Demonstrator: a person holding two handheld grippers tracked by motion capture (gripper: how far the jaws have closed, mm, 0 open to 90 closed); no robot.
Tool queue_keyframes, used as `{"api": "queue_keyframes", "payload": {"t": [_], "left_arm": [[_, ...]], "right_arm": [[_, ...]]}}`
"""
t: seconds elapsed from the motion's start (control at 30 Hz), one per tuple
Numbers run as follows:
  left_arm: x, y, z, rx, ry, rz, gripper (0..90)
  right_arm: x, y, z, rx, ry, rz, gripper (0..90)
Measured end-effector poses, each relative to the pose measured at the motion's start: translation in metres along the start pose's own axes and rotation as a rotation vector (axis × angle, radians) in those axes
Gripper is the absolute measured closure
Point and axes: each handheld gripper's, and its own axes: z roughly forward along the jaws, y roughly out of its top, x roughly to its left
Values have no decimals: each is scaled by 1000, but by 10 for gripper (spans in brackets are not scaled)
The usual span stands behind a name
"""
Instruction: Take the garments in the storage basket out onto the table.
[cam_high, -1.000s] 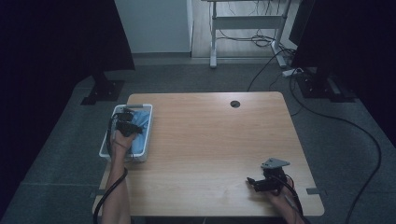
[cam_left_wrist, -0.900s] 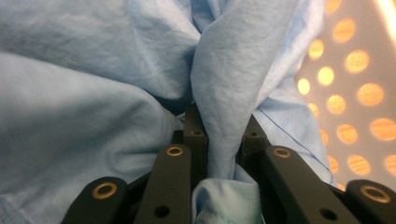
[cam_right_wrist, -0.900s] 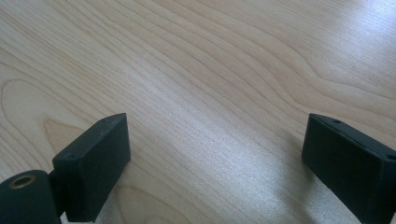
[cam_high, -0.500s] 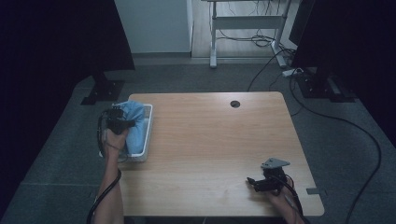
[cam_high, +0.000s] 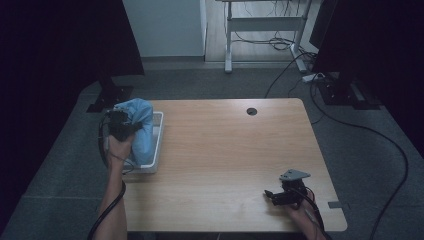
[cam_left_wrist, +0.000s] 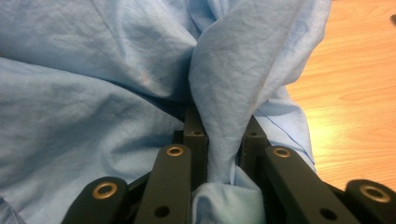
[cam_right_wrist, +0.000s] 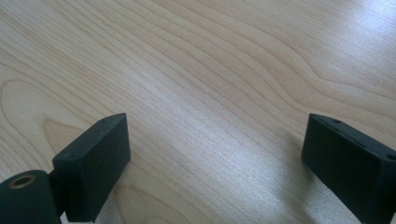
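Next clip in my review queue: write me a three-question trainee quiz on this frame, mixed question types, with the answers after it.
1. True or false: the left gripper is shut on the blue cloth.
2. Multiple choice: the white tray sits at which side of the table in the high view? A. left B. right C. centre
3. Fill in: the right gripper has its jaws ____ over bare wood.

Key: 1 true, a fold of cloth is pinched between the jaws in the left gripper view. 2 A. 3 open.
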Motion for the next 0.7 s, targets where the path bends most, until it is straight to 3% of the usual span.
{"api": "queue_keyframes", "payload": {"t": [0.27,0.7], "left_arm": [[-13,11,-16,-43,-24,25,781],[-37,23,-25,-81,-61,63,780]], "right_arm": [[0,0,0,0,0,0,79],[0,0,0,0,0,0,79]]}}
